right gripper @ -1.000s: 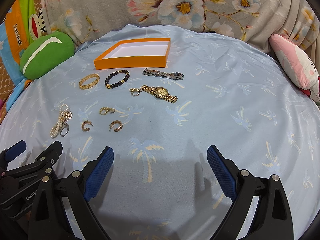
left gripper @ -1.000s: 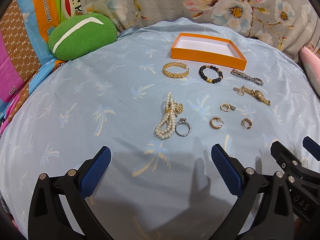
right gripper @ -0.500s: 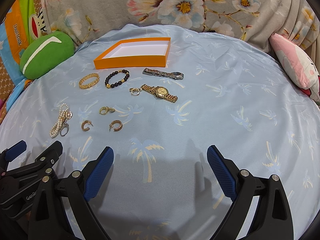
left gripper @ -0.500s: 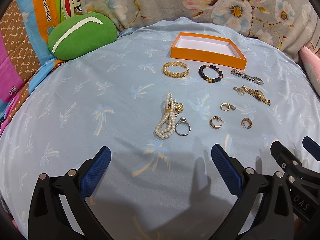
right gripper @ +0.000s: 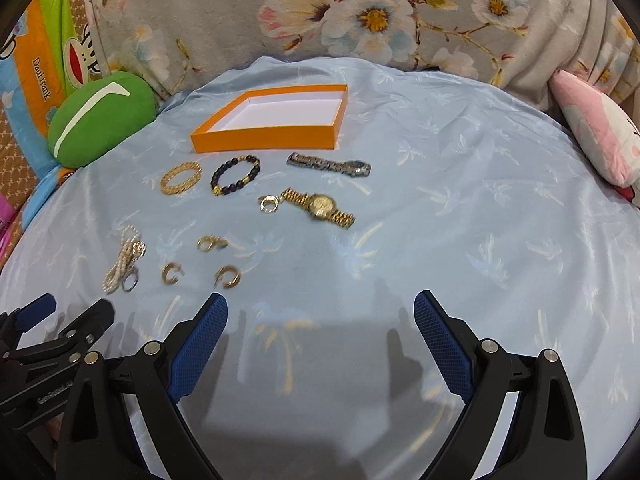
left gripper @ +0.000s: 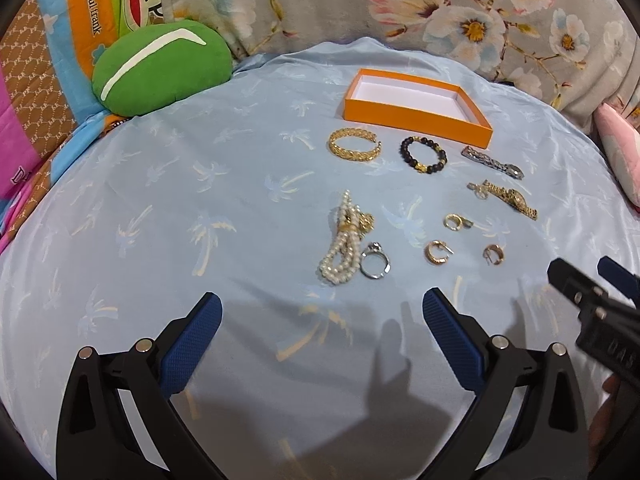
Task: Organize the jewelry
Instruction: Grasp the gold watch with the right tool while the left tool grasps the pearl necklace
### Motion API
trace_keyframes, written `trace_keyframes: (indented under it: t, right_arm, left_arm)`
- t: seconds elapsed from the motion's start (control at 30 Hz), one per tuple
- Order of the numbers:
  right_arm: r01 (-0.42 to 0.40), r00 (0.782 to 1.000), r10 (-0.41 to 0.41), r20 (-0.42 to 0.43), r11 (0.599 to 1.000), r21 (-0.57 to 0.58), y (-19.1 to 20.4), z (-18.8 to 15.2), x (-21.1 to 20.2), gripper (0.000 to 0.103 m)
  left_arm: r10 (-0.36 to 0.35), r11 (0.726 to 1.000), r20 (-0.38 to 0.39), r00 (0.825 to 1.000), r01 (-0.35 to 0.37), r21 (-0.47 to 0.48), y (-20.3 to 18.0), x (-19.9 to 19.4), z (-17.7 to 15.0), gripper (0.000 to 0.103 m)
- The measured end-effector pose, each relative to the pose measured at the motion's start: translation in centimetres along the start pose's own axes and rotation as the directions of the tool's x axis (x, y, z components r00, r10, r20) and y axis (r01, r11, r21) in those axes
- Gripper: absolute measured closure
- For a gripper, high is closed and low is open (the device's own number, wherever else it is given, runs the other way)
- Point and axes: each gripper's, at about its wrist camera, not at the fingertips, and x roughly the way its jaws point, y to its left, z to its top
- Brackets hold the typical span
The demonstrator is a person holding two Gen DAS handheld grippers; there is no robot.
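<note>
An empty orange box sits at the back of the light blue cloth. In front of it lie a gold bangle, a black bead bracelet, a silver watch, a gold watch, a pearl strand, a silver ring and three gold hoop earrings. My left gripper is open and empty, short of the pearls. My right gripper is open and empty, just right of the earrings.
A green cushion lies at the back left, a pink pillow at the right edge. A floral grey fabric rises behind the box. The cloth to the right of the watches is bare.
My right gripper has moved forward a little toward the jewelry, so the pieces sit nearer in its view. The left gripper has barely moved. Both stay open.
</note>
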Motion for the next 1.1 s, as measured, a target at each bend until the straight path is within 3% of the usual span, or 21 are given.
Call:
trace_keyframes:
  t: [0.13, 0.27, 0.47, 0.7, 0.9, 1.1]
  right_arm:
    - [-0.003, 1.000, 0.003, 0.001, 0.999, -0.038, -0.3, 2.0, 2.0, 0.020]
    - [-0.051, 0.998, 0.048, -0.043, 0.997, -0.066, -0.3, 3.7, 4.7, 0.036]
    - [-0.119, 0.990, 0.112, -0.086, 0.990, -0.076, -0.2, 5.4, 7.2, 0.048]
    - [-0.164, 0.978, 0.156, -0.135, 0.985, -0.053, -0.6, 5.9, 8.7, 0.062]
    - [-0.134, 0.983, 0.125, -0.135, 0.989, -0.067, -0.6, 5.6, 8.5, 0.082]
    - [-0.117, 0.985, 0.109, -0.133, 0.992, -0.056, -0.6, 5.1, 8.0, 0.082]
  left_arm:
    - [-0.045, 0.999, 0.018, 0.999, 0.045, -0.031, 1.2, 0.2, 1.1, 0.005]
    - [-0.067, 0.997, 0.013, 0.998, 0.067, -0.031, 1.6, 1.1, 2.2, 0.005]
    - [-0.101, 0.995, -0.023, 0.995, 0.101, -0.024, 1.3, 2.4, 2.9, 0.005]
    - [-0.101, 0.995, -0.039, 0.994, 0.101, 0.010, 0.5, 3.5, 3.2, 0.005]
    - [-0.083, 0.996, -0.065, 0.994, 0.084, 0.018, 0.1, 4.6, 3.6, 0.006]
    - [-0.063, 0.998, -0.093, 0.994, 0.064, 0.013, -0.2, 5.7, 3.9, 0.026]
